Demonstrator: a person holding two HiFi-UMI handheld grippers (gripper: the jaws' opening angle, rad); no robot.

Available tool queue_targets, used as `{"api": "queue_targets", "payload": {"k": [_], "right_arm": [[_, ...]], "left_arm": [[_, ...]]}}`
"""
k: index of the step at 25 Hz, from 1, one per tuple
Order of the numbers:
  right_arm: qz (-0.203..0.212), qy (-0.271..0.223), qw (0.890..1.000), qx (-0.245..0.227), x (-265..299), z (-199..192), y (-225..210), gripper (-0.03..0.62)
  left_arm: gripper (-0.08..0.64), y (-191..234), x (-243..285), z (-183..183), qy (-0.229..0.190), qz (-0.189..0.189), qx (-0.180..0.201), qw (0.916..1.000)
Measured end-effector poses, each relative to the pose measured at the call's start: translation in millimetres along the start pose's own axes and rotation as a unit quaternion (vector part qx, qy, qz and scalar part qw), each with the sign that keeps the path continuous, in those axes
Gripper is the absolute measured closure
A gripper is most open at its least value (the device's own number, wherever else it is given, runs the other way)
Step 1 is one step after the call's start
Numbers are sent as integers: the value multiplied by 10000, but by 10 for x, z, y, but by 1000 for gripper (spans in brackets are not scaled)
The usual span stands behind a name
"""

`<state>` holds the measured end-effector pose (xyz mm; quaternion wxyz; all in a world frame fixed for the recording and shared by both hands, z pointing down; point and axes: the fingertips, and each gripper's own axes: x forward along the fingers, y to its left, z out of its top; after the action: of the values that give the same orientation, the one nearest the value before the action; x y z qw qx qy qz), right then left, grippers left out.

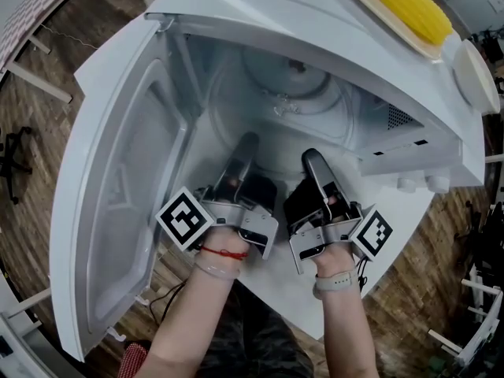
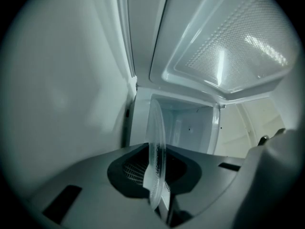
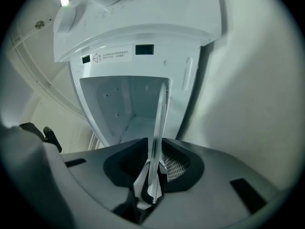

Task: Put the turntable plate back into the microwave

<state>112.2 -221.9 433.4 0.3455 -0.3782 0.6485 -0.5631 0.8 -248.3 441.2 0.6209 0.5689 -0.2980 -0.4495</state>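
The clear glass turntable plate [image 1: 293, 103] lies nearly flat inside the open white microwave [image 1: 260, 10], low over the cavity floor. My left gripper [image 1: 246, 142] and right gripper [image 1: 310, 157] reach into the cavity side by side, each shut on the plate's near rim. In the left gripper view the plate [image 2: 156, 144] shows edge-on, pinched by the left gripper [image 2: 158, 187]. In the right gripper view the plate [image 3: 160, 120] again shows edge-on, clamped by the right gripper [image 3: 152, 175], with the cavity behind it.
The microwave door [image 1: 118, 211] hangs open at the left. A yellow corn cob on a board [image 1: 403, 6] and a white dish [image 1: 476, 73] rest on the microwave's top. Control knobs [image 1: 417, 184] sit at the right of the opening. The wooden floor [image 1: 47, 53] lies around.
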Motion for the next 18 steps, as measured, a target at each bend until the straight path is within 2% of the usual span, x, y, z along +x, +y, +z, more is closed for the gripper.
{"api": "queue_targets", "payload": {"k": [7,18], "right_arm": [[-54,307,9992,247,-2,-212,-51,506],[88,-13,9986,523,6,-142,-58,529]], "left_arm": [[517,13,94,8,-15,-44,85,10000],[517,-6,131,-30,280,-139,273,9991]]}}
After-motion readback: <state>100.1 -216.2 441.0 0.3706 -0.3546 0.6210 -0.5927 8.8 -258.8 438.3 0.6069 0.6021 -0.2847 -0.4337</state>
